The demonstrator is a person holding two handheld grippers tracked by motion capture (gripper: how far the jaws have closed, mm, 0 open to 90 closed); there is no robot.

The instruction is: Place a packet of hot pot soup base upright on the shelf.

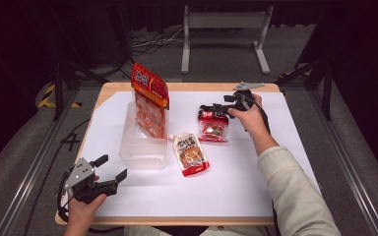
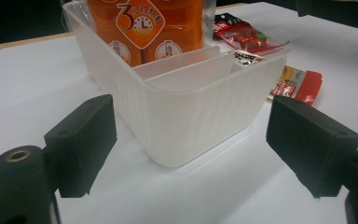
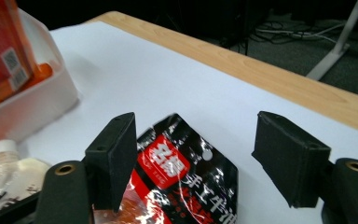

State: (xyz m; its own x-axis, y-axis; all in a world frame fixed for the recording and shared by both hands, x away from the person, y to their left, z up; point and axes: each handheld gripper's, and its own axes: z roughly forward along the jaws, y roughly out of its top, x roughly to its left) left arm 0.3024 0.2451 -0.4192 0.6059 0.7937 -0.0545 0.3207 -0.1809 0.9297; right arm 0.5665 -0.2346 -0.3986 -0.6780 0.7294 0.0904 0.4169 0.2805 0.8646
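Note:
A clear plastic bin (image 1: 142, 147) stands left of centre with a tall orange pouch (image 1: 150, 101) upright in its far end. Right of it lies a spouted pouch (image 1: 191, 154), flat on the white sheet. A red and black snack packet (image 1: 213, 125) lies farther right. My right gripper (image 1: 209, 109) hovers open over that packet's black top edge (image 3: 182, 172), its jaws on either side and the pads apart from it. My left gripper (image 1: 112, 167) is open near the table's front left corner, facing the bin's near wall (image 2: 186, 121) with nothing between its jaws.
A white sheet (image 1: 256, 177) covers most of the wooden table (image 1: 187, 87). Bare sheet lies in front of the bin and to the right of the packets. A metal stand (image 1: 224, 29) and cables sit on the floor beyond the far edge.

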